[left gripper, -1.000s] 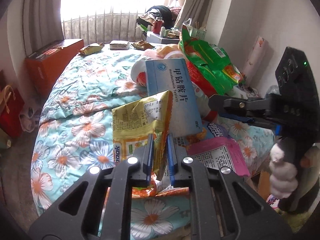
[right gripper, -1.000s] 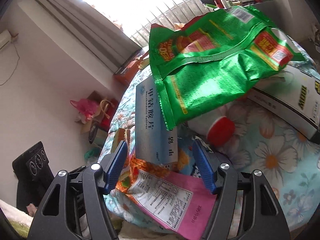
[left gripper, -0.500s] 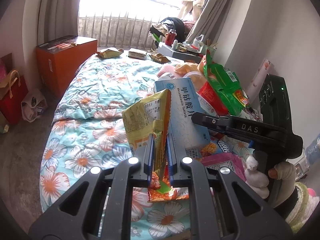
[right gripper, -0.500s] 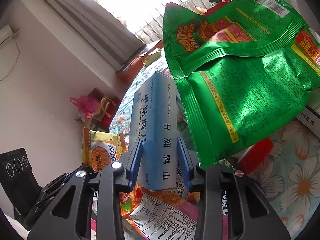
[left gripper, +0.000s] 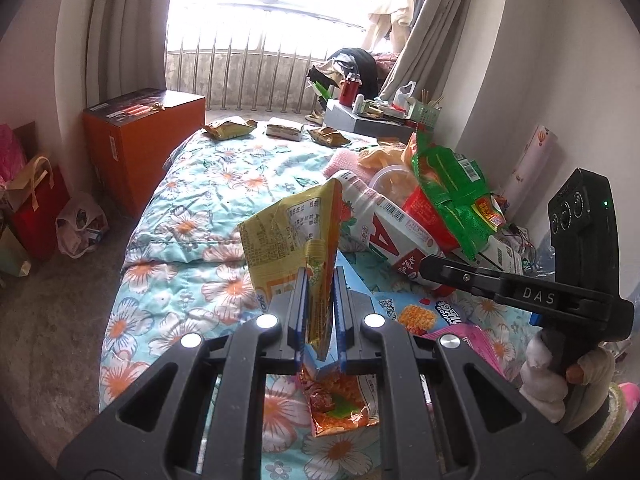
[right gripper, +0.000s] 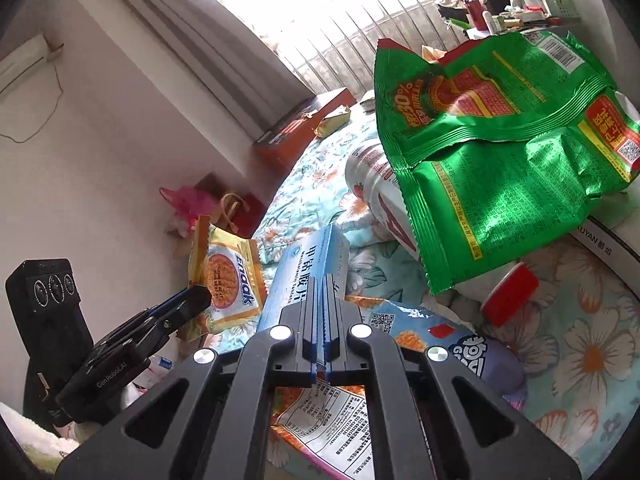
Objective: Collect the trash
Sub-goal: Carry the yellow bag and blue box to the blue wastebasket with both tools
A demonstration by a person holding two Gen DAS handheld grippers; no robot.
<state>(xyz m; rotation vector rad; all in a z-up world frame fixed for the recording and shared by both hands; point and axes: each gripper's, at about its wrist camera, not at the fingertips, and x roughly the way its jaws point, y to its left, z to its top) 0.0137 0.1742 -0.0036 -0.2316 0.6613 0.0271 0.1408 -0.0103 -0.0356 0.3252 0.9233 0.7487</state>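
Note:
My left gripper [left gripper: 319, 276] is shut on a yellow snack wrapper [left gripper: 292, 236] and holds it upright above the flowered bed [left gripper: 192, 216]. The wrapper also shows in the right wrist view [right gripper: 230, 276]. My right gripper [right gripper: 321, 284] is shut on the edge of a flat blue medicine box [right gripper: 308, 268], near the trash pile. In the pile lie a green snack bag [right gripper: 500, 152], a white bottle with a red cap [right gripper: 508, 296], a pink wrapper [left gripper: 476, 340] and an orange noodle wrapper [left gripper: 340, 404]. The right gripper shows in the left wrist view, its tips at the bottle.
More wrappers [left gripper: 228, 130] lie at the far end of the bed. An orange box [left gripper: 136, 140] stands left of the bed, with bags [left gripper: 36, 204] on the floor. A cluttered small table [left gripper: 372, 116] stands by the window.
My left gripper has drawn back and up with the yellow wrapper. My right gripper has closed on the blue box, which is now flattened between its fingers and pulled out from the pile.

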